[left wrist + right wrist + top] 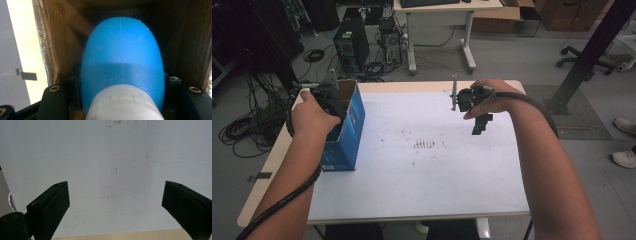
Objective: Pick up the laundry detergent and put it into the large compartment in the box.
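One blue bottle pinched by the left gripper inside the cardboard box.

The blue bottle [122,65] is smooth, rounded plastic with a fine mould seam down its middle and a white ribbed cap [123,105] at the near end; it lies between the left gripper's black jaws, which press on its sides, down inside a box with brown cardboard walls. No writing can be read on the bottle. From the high view the left gripper [326,95] dips into the open top of that one blue box [347,131], which stands at the left edge of the white-topped table [437,175]; the print on the box's side is too dark to read. The right gripper [479,122] hovers over the far right of the table, well apart from the box, with its jaws spread wide and nothing between them; faint pen marks dot the tabletop.
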